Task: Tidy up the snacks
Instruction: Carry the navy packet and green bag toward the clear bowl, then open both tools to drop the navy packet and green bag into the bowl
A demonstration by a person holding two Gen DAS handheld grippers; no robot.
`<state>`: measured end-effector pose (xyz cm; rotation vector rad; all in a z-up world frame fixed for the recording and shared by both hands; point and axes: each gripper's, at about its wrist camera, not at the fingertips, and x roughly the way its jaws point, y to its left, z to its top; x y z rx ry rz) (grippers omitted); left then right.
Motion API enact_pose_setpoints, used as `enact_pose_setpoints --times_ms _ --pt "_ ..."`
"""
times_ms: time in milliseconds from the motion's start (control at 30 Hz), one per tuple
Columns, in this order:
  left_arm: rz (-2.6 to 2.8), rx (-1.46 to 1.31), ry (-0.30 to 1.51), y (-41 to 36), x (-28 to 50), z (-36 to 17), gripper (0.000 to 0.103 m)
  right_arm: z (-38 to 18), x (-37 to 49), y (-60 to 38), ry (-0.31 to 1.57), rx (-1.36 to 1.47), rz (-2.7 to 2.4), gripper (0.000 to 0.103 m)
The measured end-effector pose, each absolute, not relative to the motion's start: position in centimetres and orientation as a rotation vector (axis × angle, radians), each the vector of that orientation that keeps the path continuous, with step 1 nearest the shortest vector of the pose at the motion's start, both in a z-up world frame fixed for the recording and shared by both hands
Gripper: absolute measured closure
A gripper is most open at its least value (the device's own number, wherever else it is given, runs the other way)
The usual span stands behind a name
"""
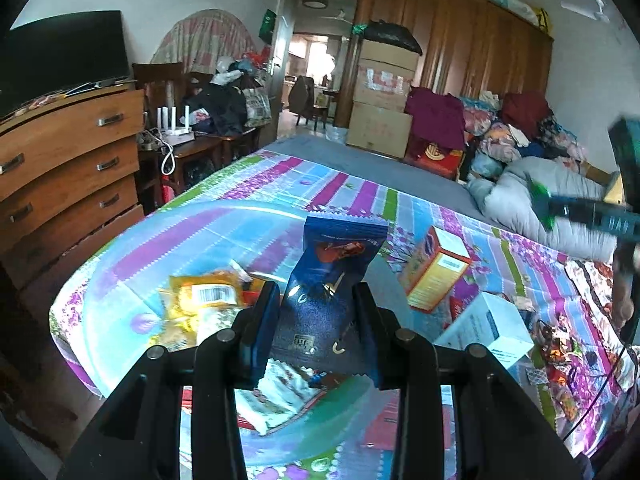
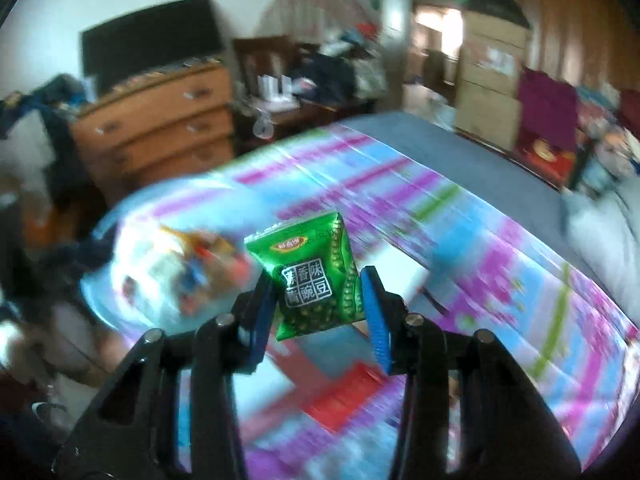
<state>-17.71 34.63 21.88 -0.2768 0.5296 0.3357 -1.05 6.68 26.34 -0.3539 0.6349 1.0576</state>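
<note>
Two grippers, each squeezing one snack: left gripper point(image 1: 318, 312) clamped on blue packet point(image 1: 332, 292) mid-frame, right gripper point(image 2: 320, 300) clamped on green pea bag point(image 2: 316, 276) mid-frame.

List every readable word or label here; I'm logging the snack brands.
"蒜香味 青豌豆": on the green packet held in the right gripper.
Blue packet in the left gripper: print too small to read.
Yellow packet: barcode only, digits blurred.
Orange box and white box: labels unreadable.
</note>
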Motion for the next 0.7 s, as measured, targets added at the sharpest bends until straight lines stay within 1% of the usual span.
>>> enact_pose_setpoints --times_ms 200,367,433,700 --pt "0.378 -0.279 0.528 36.8 -18.1 22.4 0.064 26.6 -4.9 13.8 0.66 -0.416 1.17 0.06" --pt "0.42 -0.285 0.55 38.7 -17.3 22.2 0.064 25.3 -4.7 17.9 0.729 -0.449 1.202 0.06" --pt "0.439 -0.279 0.56 39.3 -16.7 21.9 0.064 25.7 -5.2 18.6 0.764 -0.448 1.206 0.06" --pt "0.483 -0.255 0.621 40.3 -15.2 20.2 0.064 23.7 -4.5 21.4 0.916 -0.419 1.212 0.06"
